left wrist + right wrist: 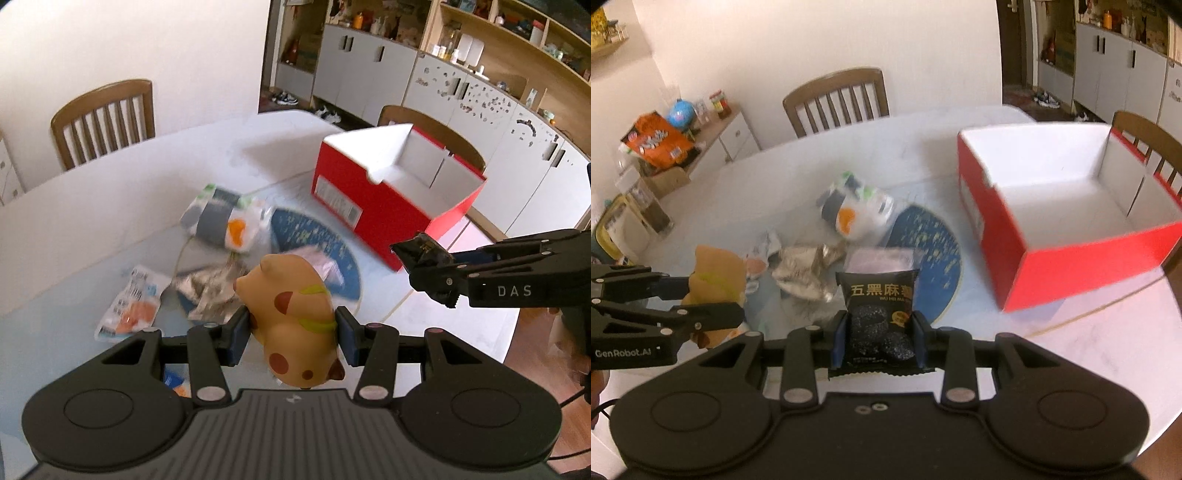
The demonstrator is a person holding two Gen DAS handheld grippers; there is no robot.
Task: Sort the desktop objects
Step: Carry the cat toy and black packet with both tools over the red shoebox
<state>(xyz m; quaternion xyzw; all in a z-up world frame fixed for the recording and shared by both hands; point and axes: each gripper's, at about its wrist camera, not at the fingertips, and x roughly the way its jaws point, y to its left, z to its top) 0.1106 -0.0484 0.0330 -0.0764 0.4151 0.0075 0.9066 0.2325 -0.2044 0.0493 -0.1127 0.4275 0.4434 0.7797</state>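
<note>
The left claw (291,325) is clamped on a spotted toy pig (291,317), and the right claw (879,332) grips a black snack packet (877,314) printed "五黑麻", both lifted above the tabletop (1089,350), probably bound for the open red box (1089,258). More packets lie beside a blue mat (934,258). The tools read "DAS" and "GenRobot.AI".

White marble-look table (1089,347) is carrying everything I'm working over. Red shoebox (1071,266) is sitting open on its right side. Round blue mat (934,258) is lying mid-table, with a crumpled foil wrapper (801,273), a white-and-orange snack pack (849,210) and a pale pouch (129,302) lying around it.
</note>
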